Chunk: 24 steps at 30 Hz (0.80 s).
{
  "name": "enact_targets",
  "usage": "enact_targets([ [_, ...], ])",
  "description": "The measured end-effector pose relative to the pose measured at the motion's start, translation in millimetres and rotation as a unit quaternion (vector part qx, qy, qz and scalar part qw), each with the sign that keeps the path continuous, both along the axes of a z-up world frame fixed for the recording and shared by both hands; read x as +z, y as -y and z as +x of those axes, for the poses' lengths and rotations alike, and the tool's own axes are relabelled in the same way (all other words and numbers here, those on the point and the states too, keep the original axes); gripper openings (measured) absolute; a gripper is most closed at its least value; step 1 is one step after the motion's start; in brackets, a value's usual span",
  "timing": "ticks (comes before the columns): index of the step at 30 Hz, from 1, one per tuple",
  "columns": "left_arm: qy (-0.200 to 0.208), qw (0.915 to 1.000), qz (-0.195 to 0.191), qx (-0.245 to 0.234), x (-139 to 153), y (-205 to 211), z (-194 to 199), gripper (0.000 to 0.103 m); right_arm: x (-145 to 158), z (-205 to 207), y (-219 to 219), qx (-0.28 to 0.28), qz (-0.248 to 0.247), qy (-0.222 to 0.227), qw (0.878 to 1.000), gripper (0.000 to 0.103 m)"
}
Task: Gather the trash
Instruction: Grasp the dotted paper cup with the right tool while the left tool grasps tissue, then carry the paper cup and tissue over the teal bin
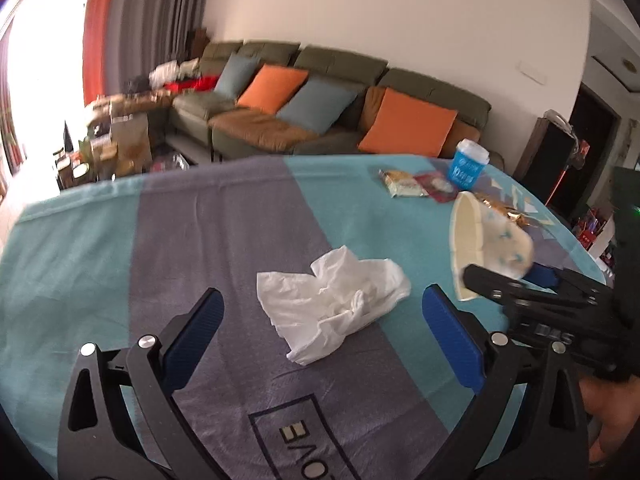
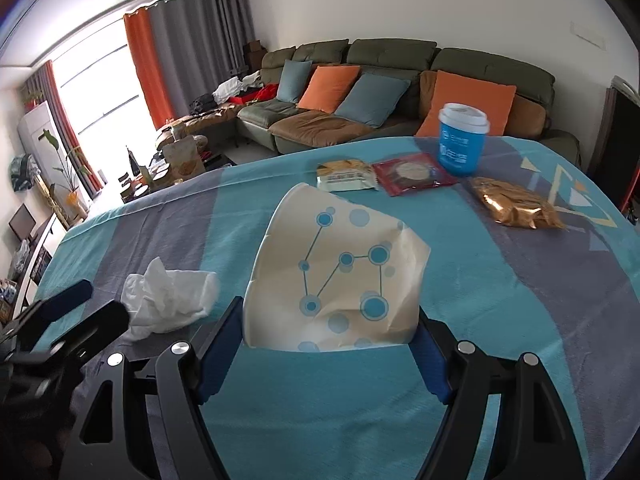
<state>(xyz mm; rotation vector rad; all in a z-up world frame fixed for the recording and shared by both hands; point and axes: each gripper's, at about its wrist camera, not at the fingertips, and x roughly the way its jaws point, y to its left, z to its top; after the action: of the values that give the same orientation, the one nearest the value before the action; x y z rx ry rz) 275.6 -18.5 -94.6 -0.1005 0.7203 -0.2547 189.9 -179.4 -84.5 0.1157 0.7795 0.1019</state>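
Observation:
A crumpled white tissue [image 1: 332,304] lies on the teal and grey tablecloth [image 1: 100,264]. My left gripper [image 1: 322,296] hovers open just over it, with one blue pad on each side and neither touching. To its right, a crushed cream paper cup [image 2: 340,264] with a blue dot pattern sits tilted between the pads of my right gripper [image 2: 328,308], which is shut on its lower part. In the left wrist view, that paper cup [image 1: 480,236] appears at the right, clamped by the right gripper [image 1: 504,274]. The tissue [image 2: 168,300] and left gripper [image 2: 80,304] show at the left of the right wrist view.
Farther back on the table stand a blue cup with a white lid [image 2: 460,140], a pale snack packet [image 2: 346,176], a red packet [image 2: 412,174] and a gold wrapper [image 2: 516,204]. Beyond the table's far edge is a green sofa [image 2: 392,60] with cushions.

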Motion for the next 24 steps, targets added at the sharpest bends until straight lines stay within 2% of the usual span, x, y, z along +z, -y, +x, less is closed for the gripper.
enact_targets([
  [3,-0.042,0.9990,-0.014,0.000,-15,0,17,0.097,1,-4,5,-0.002,0.004,0.003,1.000,0.075],
  [5,-0.062,0.9979,-0.011,0.009,-23,0,26,0.092,2,-6,8,-0.002,0.006,0.006,1.000,0.075],
  [7,-0.076,0.9970,-0.013,0.010,-29,0,32,0.073,4,-9,9,-0.002,0.007,0.009,1.000,0.075],
  [8,-0.077,0.9969,-0.011,0.011,-31,1,33,0.070,4,-10,9,-0.002,0.007,0.009,1.000,0.075],
  [10,-0.078,0.9969,-0.011,0.007,-33,-1,34,0.051,5,-12,11,-0.002,0.009,0.012,1.000,0.075],
  [11,-0.079,0.9968,-0.011,0.005,-35,-2,36,0.046,7,-13,12,-0.002,0.010,0.015,1.000,0.075],
  [13,-0.083,0.9963,-0.019,-0.001,-36,-1,37,0.025,9,-16,12,-0.002,0.009,0.018,1.000,0.075],
  [15,-0.078,0.9966,-0.024,-0.011,-36,2,37,0.014,12,-19,11,0.001,0.010,0.023,1.000,0.075],
  [22,-0.039,0.9985,-0.039,-0.006,-17,-4,7,0.010,27,-34,-2,0.025,0.007,0.047,0.999,0.075],
  [24,-0.020,0.9993,-0.032,0.000,-8,-10,-9,0.010,33,-39,-8,0.030,0.004,0.056,0.998,0.075],
])
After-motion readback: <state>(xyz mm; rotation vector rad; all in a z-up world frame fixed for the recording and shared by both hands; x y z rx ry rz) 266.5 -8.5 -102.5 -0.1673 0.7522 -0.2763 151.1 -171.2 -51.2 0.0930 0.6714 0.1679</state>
